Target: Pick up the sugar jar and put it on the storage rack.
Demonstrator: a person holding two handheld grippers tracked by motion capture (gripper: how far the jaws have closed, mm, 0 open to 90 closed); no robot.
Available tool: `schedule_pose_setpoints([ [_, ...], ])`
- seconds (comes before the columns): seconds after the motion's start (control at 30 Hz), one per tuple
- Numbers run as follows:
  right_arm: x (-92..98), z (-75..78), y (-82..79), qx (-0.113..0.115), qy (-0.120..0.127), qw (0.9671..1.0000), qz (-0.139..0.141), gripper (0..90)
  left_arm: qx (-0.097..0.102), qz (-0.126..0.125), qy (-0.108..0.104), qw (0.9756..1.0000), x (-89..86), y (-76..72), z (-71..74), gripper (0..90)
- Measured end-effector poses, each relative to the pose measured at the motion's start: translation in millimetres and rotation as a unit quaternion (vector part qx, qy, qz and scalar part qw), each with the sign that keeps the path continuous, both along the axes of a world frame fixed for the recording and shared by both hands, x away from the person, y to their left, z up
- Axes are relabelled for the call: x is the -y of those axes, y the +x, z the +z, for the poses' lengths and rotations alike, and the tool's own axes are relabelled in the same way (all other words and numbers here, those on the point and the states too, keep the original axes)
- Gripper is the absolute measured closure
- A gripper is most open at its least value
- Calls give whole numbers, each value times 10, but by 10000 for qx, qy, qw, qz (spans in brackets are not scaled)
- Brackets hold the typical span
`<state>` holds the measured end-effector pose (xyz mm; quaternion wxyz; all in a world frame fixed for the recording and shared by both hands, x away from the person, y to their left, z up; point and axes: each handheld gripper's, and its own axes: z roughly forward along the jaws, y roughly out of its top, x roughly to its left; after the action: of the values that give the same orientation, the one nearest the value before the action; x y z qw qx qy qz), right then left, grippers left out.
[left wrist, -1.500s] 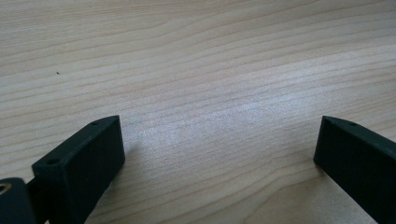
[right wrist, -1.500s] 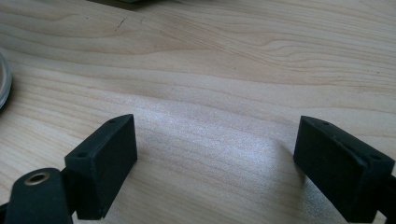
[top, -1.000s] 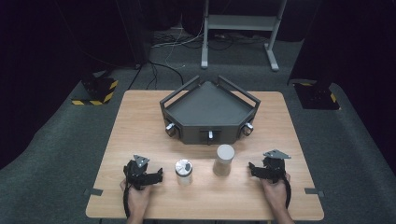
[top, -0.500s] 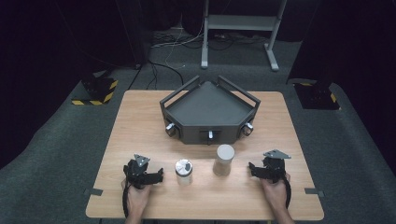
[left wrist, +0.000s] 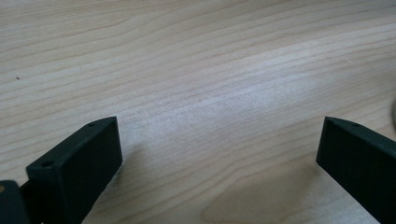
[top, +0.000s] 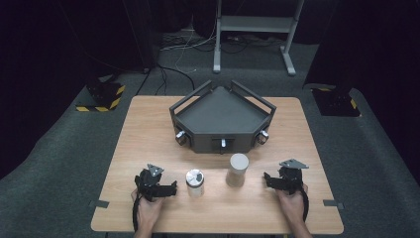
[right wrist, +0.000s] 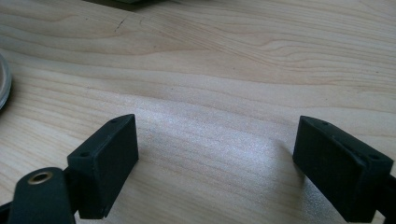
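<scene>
You are resting both grippers on the table [top: 148, 124], one in each hand, and nothing is being held yet. Your left gripper [top: 171, 187] is standing with its jaws wide apart; they have just been opening, and bare wood is lying between them. Your right gripper [top: 267, 178] is also standing with its jaws apart and empty.

Just beside your left gripper, toward the middle, a small jar [top: 194, 182] with a shiny metal lid is standing upright. A little farther, between the jar and your right gripper, a grey cup [top: 237, 169] is standing upright; what it holds cannot be told. In the right gripper view a curved pale rim [right wrist: 3, 84] is peeking in at the left edge.

Ahead of both grippers a dark three-cornered tray [top: 223, 116] is sitting with its floor bare.

The work seems to be only starting: both things are untouched, and the grasping, most likely of the jar nearest your left gripper, is still to come.
</scene>
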<state>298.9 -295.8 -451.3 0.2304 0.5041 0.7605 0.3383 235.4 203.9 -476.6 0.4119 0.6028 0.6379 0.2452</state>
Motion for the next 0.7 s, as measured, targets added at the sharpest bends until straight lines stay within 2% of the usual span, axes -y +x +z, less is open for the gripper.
schedule_pose_setpoints([
  [0.17,0,0,0,0,0,10000,0,138,2,-102,-46,9999,3,-73,-7,2],
  [0.27,-1,0,-1,1,-1,10000,-1,137,3,-265,-159,9995,-21,-139,10,2],
  [0.3,-1,0,-1,1,-1,10000,-1,137,3,-265,-159,9995,-21,-139,10,2],
  [0.33,-1,0,-1,2,-2,10000,-1,138,-32,-367,-106,9993,-35,-153,35,2],
  [0.43,-2,0,-1,2,-4,10000,-3,138,36,-454,-177,9988,-41,-209,54,2],
  [0.5,-2,0,-1,2,-3,10000,-4,138,18,-575,-168,9982,-69,-243,89,2],
  [0.53,-1,0,-1,3,-3,10000,-2,138,59,-607,-245,9978,-68,-283,92,2],
  [0.67,-2,0,-1,3,-3,10000,-2,137,81,-799,-312,9963,-72,-351,121,2],
  [0.7,-2,0,-1,2,-3,10000,-3,137,36,-871,-297,9958,-75,-354,137,2],
])
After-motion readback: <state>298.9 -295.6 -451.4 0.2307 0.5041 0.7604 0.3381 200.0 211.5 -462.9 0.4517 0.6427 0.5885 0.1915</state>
